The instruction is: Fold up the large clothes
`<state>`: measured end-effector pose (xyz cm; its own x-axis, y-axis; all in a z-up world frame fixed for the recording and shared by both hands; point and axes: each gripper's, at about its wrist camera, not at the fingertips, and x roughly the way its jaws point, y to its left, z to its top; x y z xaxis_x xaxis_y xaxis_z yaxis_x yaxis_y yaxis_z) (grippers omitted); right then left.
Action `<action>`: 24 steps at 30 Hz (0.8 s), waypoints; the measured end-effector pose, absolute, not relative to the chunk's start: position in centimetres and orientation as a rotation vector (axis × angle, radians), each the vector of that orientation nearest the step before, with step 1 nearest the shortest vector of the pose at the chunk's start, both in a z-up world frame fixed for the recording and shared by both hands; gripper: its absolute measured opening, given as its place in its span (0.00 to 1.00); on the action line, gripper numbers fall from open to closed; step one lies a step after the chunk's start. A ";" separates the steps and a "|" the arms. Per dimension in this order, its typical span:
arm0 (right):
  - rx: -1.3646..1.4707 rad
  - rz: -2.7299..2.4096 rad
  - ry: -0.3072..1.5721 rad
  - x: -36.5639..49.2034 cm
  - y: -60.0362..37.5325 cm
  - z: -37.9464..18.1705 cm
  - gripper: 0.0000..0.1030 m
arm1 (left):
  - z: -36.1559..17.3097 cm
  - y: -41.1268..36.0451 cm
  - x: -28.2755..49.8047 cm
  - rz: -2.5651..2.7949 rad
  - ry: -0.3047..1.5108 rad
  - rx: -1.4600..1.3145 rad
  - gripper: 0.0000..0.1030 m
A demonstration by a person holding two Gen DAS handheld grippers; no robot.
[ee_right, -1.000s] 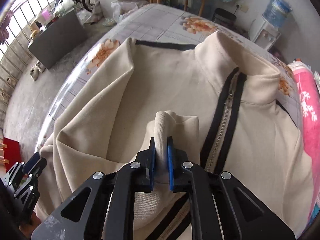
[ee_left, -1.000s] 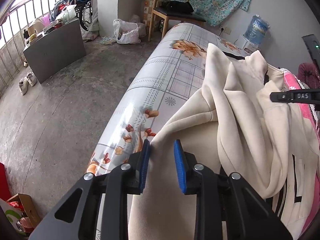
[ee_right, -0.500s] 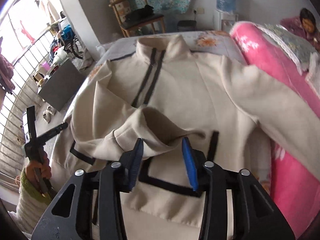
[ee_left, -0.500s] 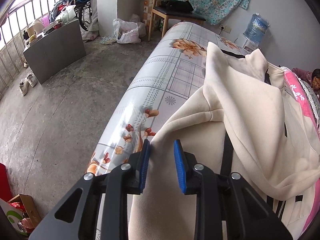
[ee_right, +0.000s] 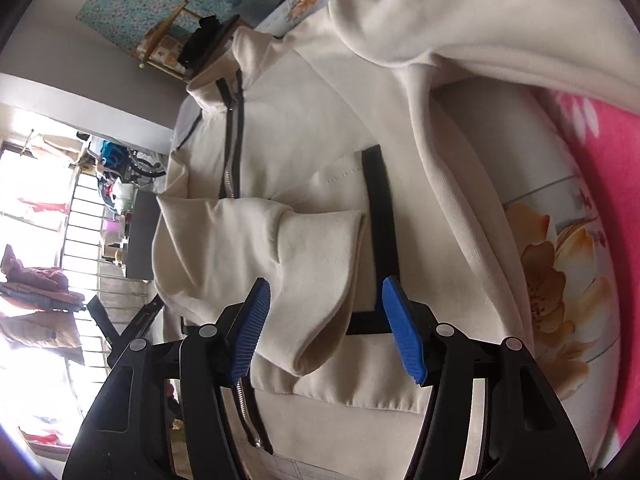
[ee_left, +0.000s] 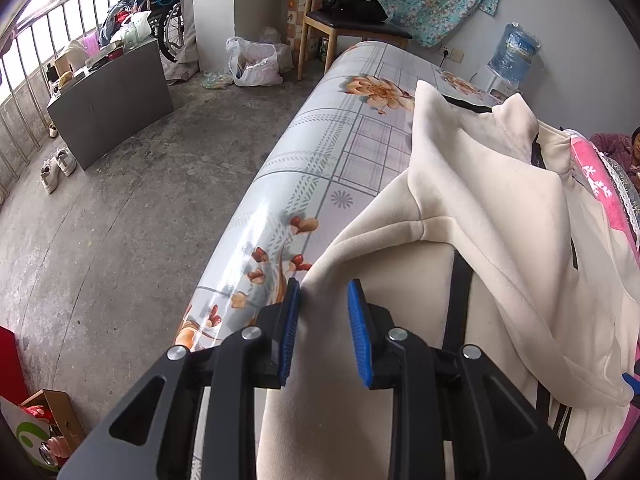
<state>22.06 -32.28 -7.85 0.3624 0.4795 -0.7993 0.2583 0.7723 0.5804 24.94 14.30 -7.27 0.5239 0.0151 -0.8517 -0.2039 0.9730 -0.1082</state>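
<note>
We take the floral table (ee_left: 320,152) as our landmark. The cream jacket (ee_right: 304,128) lies spread on it, front side up, with its long axis running along the length of the table: the collar (ee_right: 224,76) at the far end, the hem close to us.

Our right gripper (ee_right: 326,328) hangs just above the hem part. Its jaws are opening, and the end of the folded sleeve (ee_right: 280,248) lies between the blue pads without touching them, so we judge this sleeve is released across the chest. The other sleeve (ee_right: 480,32) lies at the side of the table next to the pink blanket (ee_right: 600,120), and the right gripper is the nearer one to it.

Our left gripper (ee_left: 322,328) is at the opposite table edge. Its fingers (ee_left: 358,332) stand a little apart with the thick jacket edge between them; we cannot tell if they really pinch it.

The jacket is soft fleece, pale cream, with black trim lines and a zipper (ee_right: 230,168) down the middle.
</note>
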 end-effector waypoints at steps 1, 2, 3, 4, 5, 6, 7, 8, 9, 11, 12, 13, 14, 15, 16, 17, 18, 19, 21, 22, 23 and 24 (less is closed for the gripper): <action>0.732 0.147 1.240 22.1 -32.3 -8.4 0.51 | -7.3 14.3 24.9 0.130 1.013 -0.204 0.24; 0.751 0.148 1.253 22.0 -32.2 -8.9 0.47 | -7.2 14.3 24.9 0.127 1.013 -0.205 0.24; 0.780 0.162 1.258 21.8 -32.1 -9.2 0.45 | -7.2 14.4 24.9 0.124 1.013 -0.206 0.24; 0.799 0.178 1.262 21.7 -32.0 -9.4 0.42 | -7.2 14.4 24.9 0.122 1.013 -0.206 0.24; 0.804 0.189 1.262 21.6 -31.7 -9.3 0.42 | -7.2 14.4 24.9 0.120 1.013 -0.206 0.24; 0.801 0.195 1.260 21.5 -31.5 -9.2 0.42 | -7.2 14.5 24.8 0.118 1.012 -0.206 0.24; 0.802 0.198 1.263 21.4 -31.4 -9.2 0.41 | -7.2 14.5 24.8 0.117 1.011 -0.205 0.24; 0.809 0.196 1.270 21.4 -31.4 -9.3 0.41 | -7.3 14.5 24.8 0.117 1.011 -0.203 0.24; 0.819 0.198 1.277 21.3 -31.4 -9.4 0.41 | -7.2 14.5 24.8 0.116 1.010 -0.201 0.24; 0.838 0.198 1.298 21.5 -31.5 -9.9 0.41 | -7.2 14.5 24.7 0.115 1.009 -0.201 0.24; 0.845 0.200 1.308 21.6 -31.5 -10.2 0.40 | -7.3 14.5 24.8 0.114 1.009 -0.202 0.24; 0.845 0.200 1.310 21.8 -31.4 -10.3 0.35 | -7.3 14.5 24.8 0.113 1.009 -0.202 0.24; 0.841 0.197 1.309 22.0 -31.4 -10.3 0.21 | -7.3 14.5 24.8 0.112 1.009 -0.203 0.24; 0.838 0.199 1.308 21.8 -31.6 -10.1 0.12 | -7.3 14.5 24.8 0.112 1.009 -0.200 0.24; 0.841 0.207 1.299 22.0 -31.5 -9.7 0.04 | -7.3 14.5 24.8 0.110 1.009 -0.199 0.24; 0.835 0.211 1.280 22.0 -31.5 -9.1 0.03 | -7.3 14.5 24.8 0.107 1.009 -0.197 0.24; 0.815 0.218 1.253 22.1 -31.4 -8.0 0.03 | -7.2 14.5 24.8 0.102 1.009 -0.193 0.24; 0.796 0.238 1.215 22.4 -31.2 -6.6 0.03 | -7.2 14.5 24.8 0.094 1.008 -0.191 0.24; 0.740 0.277 1.150 23.7 -30.2 -3.4 0.03 | -7.0 14.7 24.6 0.066 1.004 -0.196 0.24; 0.689 0.300 1.115 24.6 -29.4 -1.5 0.03 | -6.8 14.8 24.6 0.051 1.000 -0.193 0.24; 0.630 0.316 1.087 25.7 -28.3 0.5 0.03 | -6.6 15.0 24.5 0.039 0.996 -0.190 0.24; 0.575 0.331 1.065 27.1 -27.0 2.4 0.03 | -6.5 15.1 24.4 0.034 0.994 -0.188 0.24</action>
<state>27.07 -27.00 2.40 0.4552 0.5192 -0.7233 0.0172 0.8071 0.5902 24.36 15.08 -6.46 0.5459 -0.0576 -0.8358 -0.1143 0.9832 -0.1424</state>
